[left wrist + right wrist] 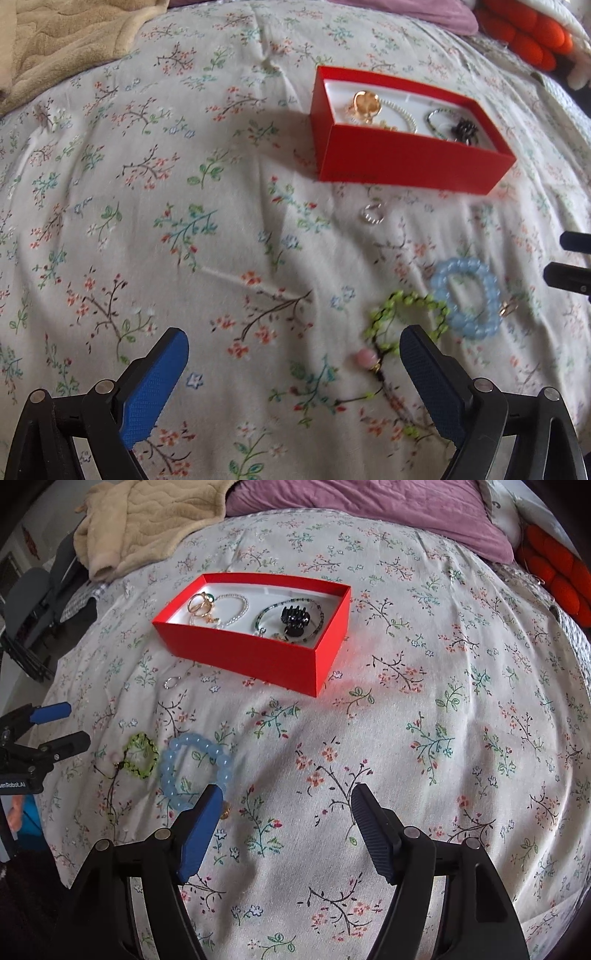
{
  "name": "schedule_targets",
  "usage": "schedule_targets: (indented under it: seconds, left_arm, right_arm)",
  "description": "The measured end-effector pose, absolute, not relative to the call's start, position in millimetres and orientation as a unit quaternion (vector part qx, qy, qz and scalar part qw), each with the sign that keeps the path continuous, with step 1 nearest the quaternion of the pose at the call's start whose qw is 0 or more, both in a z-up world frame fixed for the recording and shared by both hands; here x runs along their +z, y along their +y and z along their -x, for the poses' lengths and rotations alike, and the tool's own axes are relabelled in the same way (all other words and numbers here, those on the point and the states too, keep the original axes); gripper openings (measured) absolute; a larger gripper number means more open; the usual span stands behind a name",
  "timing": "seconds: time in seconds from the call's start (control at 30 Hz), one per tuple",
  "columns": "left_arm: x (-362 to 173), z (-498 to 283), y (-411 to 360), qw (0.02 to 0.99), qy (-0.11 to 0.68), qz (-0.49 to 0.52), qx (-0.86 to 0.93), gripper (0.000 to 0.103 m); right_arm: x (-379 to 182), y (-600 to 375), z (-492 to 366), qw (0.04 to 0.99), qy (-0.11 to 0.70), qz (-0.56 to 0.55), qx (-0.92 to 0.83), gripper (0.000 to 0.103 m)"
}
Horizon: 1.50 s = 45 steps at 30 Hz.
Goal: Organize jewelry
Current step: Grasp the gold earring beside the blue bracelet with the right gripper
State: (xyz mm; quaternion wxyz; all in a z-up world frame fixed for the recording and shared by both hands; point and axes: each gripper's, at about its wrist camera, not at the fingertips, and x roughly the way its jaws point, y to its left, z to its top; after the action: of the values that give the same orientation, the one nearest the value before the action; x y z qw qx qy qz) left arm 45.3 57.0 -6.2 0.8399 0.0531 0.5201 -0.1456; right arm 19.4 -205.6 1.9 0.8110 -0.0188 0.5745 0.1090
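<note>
An open red box [406, 158] [251, 657] on the floral bedspread holds gold rings [199, 603], pearl and dark bead bracelets and a black hair claw [293, 620]. On the cloth in front of it lie a silver ring [371, 214] [171, 682], a green bead bracelet [406, 314] [140, 755], a pale blue bead bracelet [467, 299] [195, 768] and a small gold ring [224, 814]. My left gripper [295, 343] [77, 723] is open above the cloth, its right finger over the green bracelet. My right gripper [286, 801] [554, 257] is open and holds nothing, its left finger beside the blue bracelet.
A beige blanket [147, 524] and a purple pillow [369, 513] lie at the far end of the bed. An orange cushion [557, 572] sits at the far right. A dark chair [29, 605] stands beyond the bed's left edge.
</note>
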Motion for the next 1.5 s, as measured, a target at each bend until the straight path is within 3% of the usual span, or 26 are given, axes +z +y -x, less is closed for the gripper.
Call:
schedule_targets:
  seconds: [0.8,1.0,1.07,1.13,1.5]
  left_arm:
    - [-26,-25,66,0.832,0.532,-0.091,-0.13,0.095]
    - [-28,-23,65,0.83,0.532,-0.101,-0.131,0.095]
    - [-28,-23,65,0.831,0.531,-0.102,-0.131,0.095]
    - [-28,-24,64,0.832,0.529,-0.101,-0.131,0.095]
    - [-21,-40,52,0.844,0.51,-0.073,-0.15,0.095]
  right_arm:
    - [-37,-153,12,0.813,0.546,0.144,0.142,0.074]
    - [-41,-144,8,0.817,0.532,0.164,0.148,0.047]
    - [-41,-141,7,0.814,0.533,0.166,0.159,0.029]
    - [-42,-137,6,0.811,0.535,0.166,0.169,0.018]
    - [-33,-153,7,0.814,0.539,0.147,0.159,0.016]
